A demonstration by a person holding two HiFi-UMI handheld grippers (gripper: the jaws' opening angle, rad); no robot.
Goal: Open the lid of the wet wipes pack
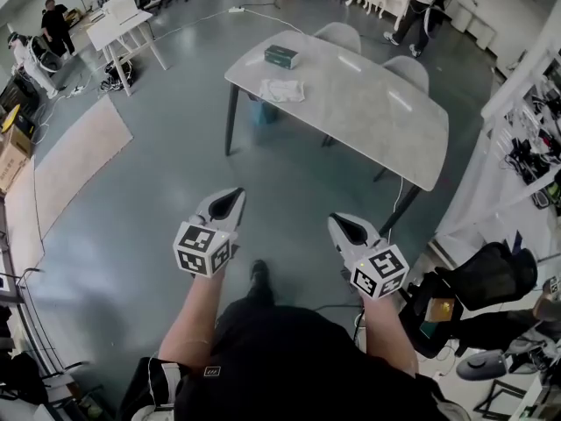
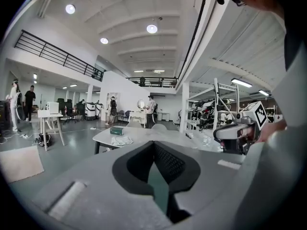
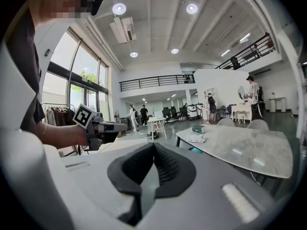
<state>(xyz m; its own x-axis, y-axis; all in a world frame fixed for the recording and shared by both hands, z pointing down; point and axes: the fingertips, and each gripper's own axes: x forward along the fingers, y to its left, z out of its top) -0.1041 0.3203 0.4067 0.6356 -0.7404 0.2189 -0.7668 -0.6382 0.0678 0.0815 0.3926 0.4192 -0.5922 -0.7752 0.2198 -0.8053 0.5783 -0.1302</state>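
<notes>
Lying well beyond left tool (image 1: 233, 195), right tool (image 1: 334, 221): wet wipes pack (image 1: 281, 56).

Grey polished floor (image 1: 131, 235), pale marble table (image 1: 368, 103), grey chairs (image 1: 340, 35), white beamed ceiling (image 2: 144, 13), tall windows (image 3: 79, 66)

Black short-slv top (image 1: 289, 358); grey L gripper (image 1: 239, 192), R gripper (image 1: 333, 219); b/w marker cubes (image 1: 203, 248).

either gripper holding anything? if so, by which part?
Nothing is held. The left gripper and right gripper both have their jaws closed together with nothing between them. The wet wipes pack lies on the table, apart from both.
</notes>
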